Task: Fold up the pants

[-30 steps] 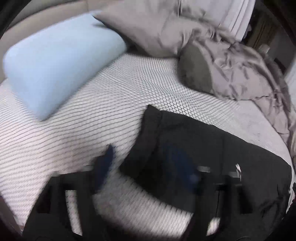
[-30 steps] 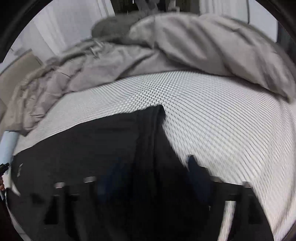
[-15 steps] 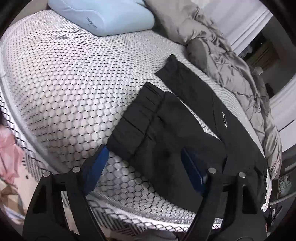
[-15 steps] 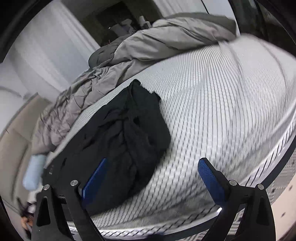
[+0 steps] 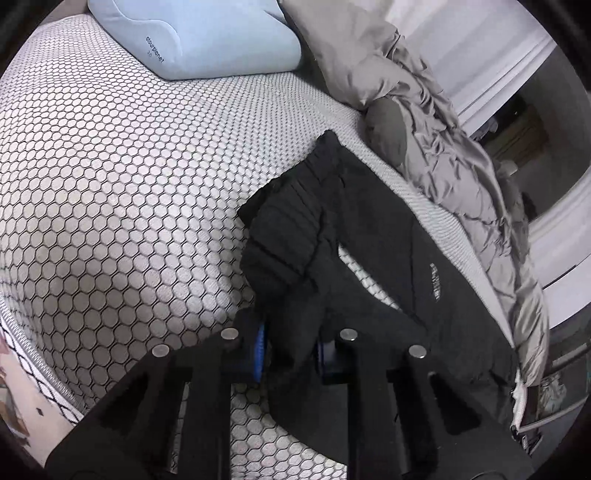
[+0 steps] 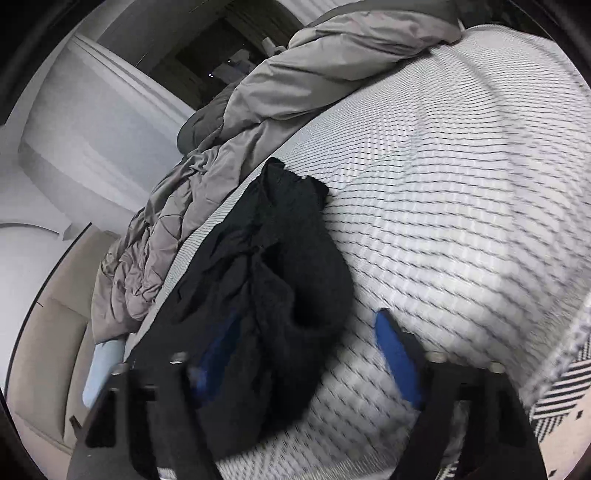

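Down low, the left claw [image 5: 291, 349] pinches a bunched fold of the black pants [image 5: 369, 236], lifting it off the bed [image 5: 110, 184]. The right claw [image 6: 306, 350] is spread wide, one blue finger [image 6: 397, 354] over the bed, the other against the pants [image 6: 258, 258]. A gray blanket [image 5: 424, 110] and a blue pillow [image 5: 207, 37] lie beyond.

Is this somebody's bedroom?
Most likely a bedroom, yes. The black pants lie on a bed whose cover has a honeycomb pattern. A light blue pillow sits at one end, and a rumpled grey duvet is bunched along the far side.
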